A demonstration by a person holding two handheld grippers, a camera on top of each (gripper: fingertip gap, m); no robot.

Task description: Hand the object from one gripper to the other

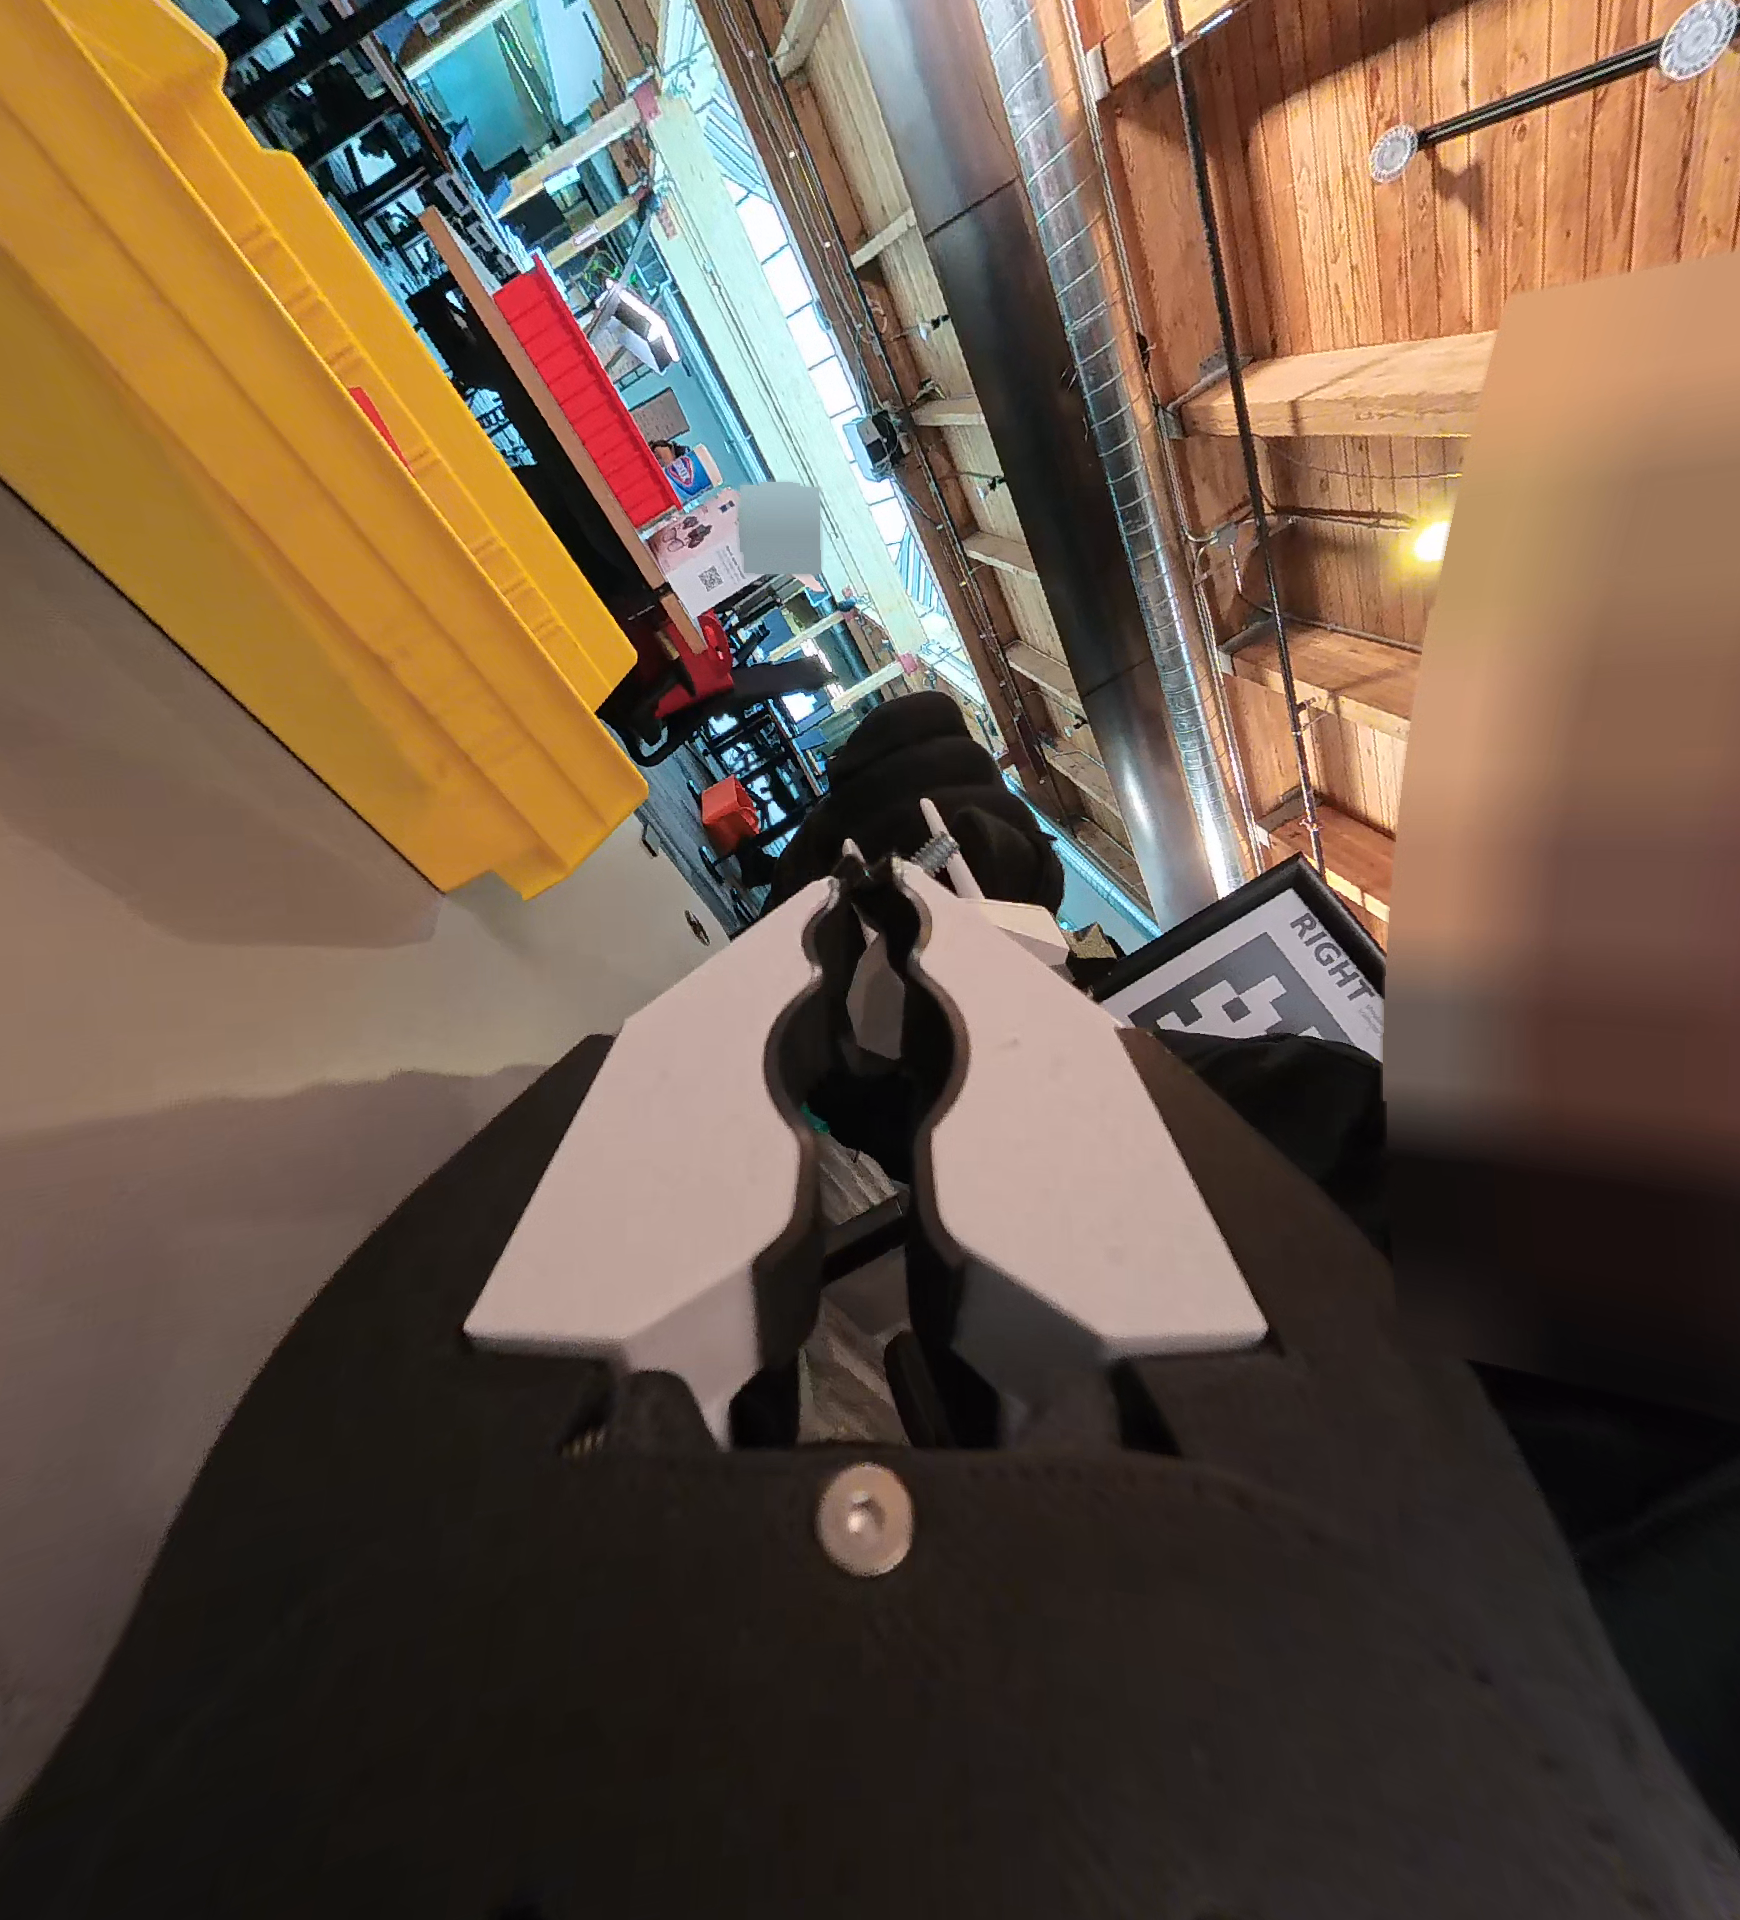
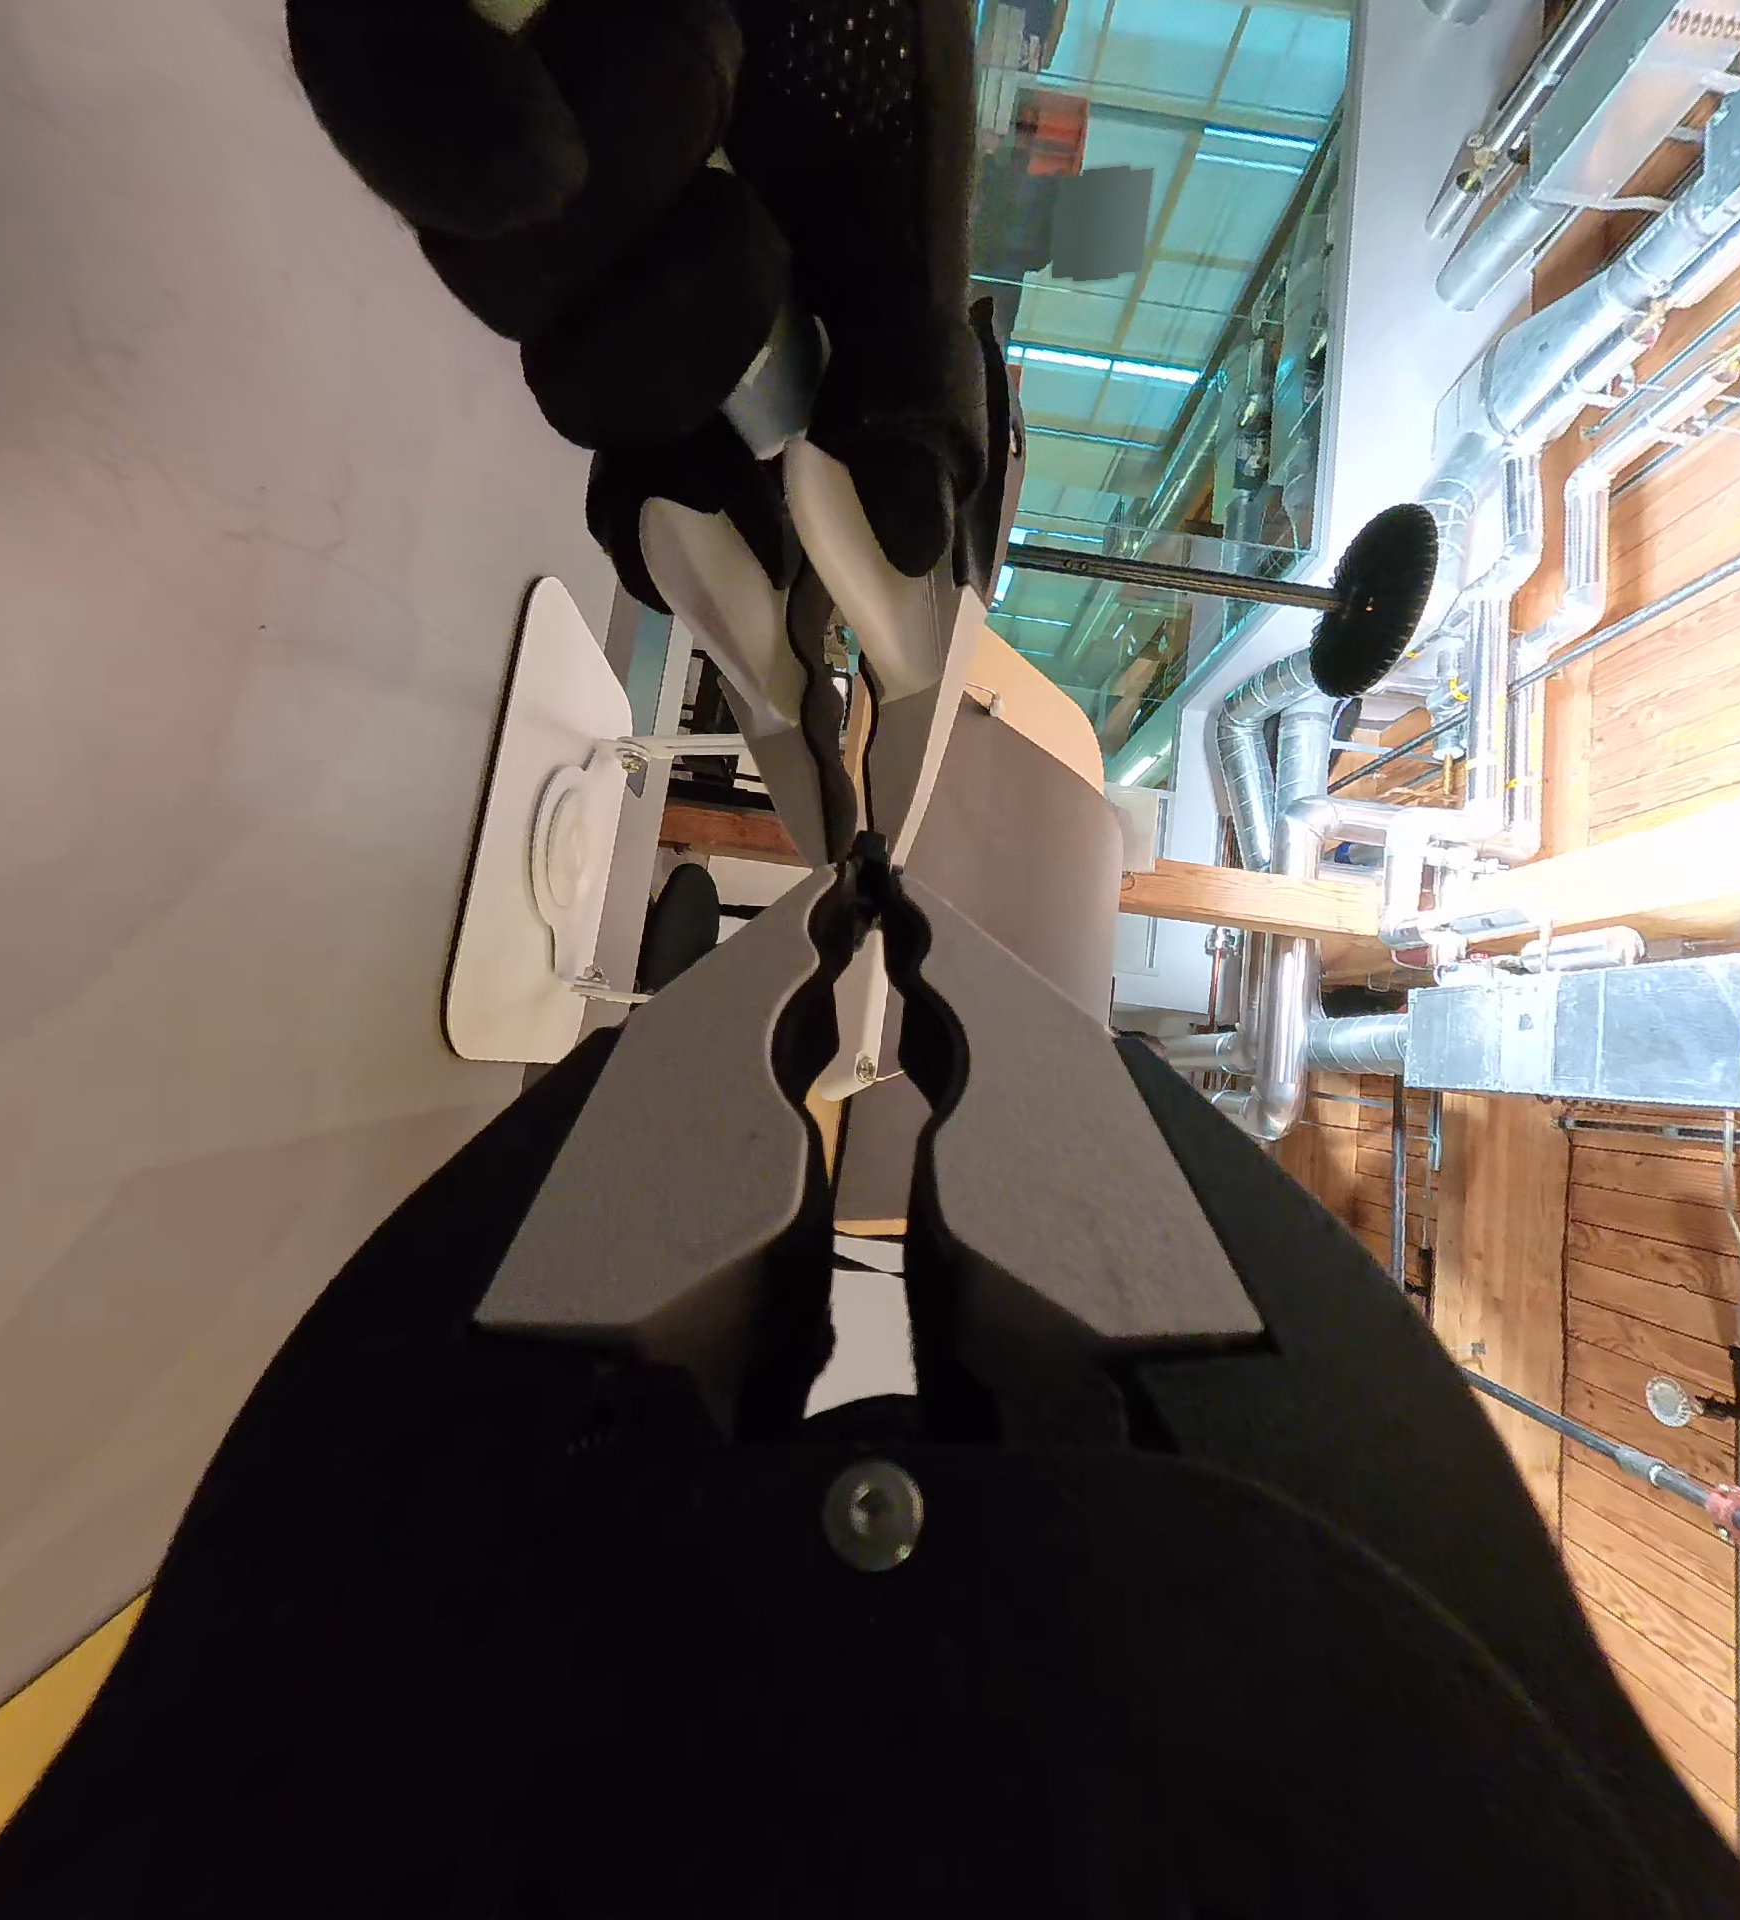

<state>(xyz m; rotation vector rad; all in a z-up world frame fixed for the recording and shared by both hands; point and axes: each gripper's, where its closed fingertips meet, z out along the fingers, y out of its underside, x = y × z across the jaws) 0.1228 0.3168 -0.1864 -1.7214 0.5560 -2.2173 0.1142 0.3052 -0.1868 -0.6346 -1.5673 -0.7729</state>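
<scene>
Over the pale table, both grippers pinch one white piece tip-to-tip.

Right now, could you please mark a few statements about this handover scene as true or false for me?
1. A white piece sits between the right gripper's fingers. True.
2. The left gripper and the right gripper meet tip to tip. True.
3. The hand holding the left gripper is bare. False: it wears a black glove.
4. The bin on the table is blue. False: it is yellow.
5. The right gripper's jaws are wide open. False: they are closed on the white piece.
</scene>
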